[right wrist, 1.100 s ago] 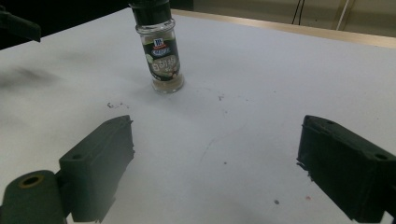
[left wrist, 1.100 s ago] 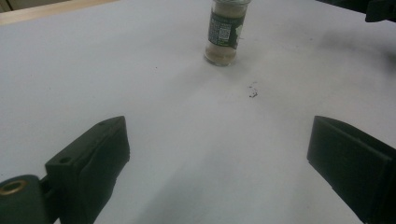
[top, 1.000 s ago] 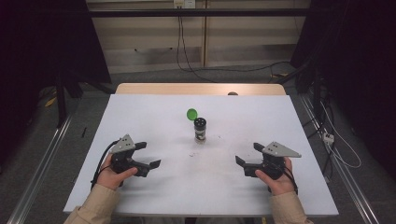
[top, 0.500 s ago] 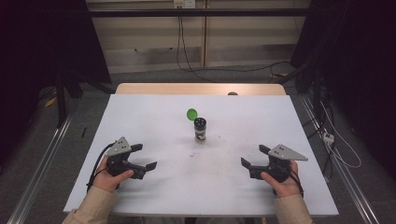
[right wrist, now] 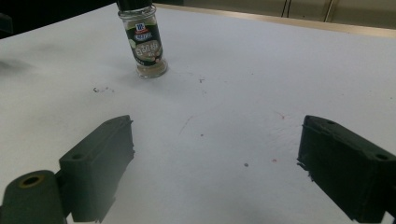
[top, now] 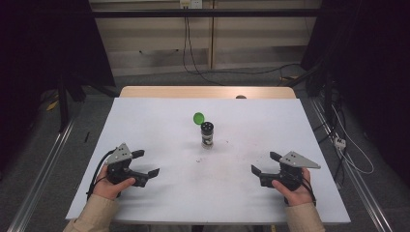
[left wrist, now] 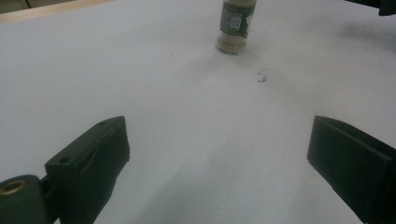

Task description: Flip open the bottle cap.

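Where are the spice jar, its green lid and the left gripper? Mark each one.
spice jar (top: 207, 135): high view, middle of its body.
green lid (top: 198, 117): high view, centre of the disc.
left gripper (top: 145, 163): high view, midway between its fingertips.

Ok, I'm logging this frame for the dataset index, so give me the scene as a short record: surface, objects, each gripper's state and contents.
surface: white table, with a few dark specks near the jar
object 1: glass spice jar, upright, mid-table, black shaker top, labelled
object 2: green cap, off the jar, just behind it to its left
left gripper: open, holding nothing, low over the near left of the table
right gripper: open, holding nothing, low over the near right
contact: neither gripper touches the jar or cap
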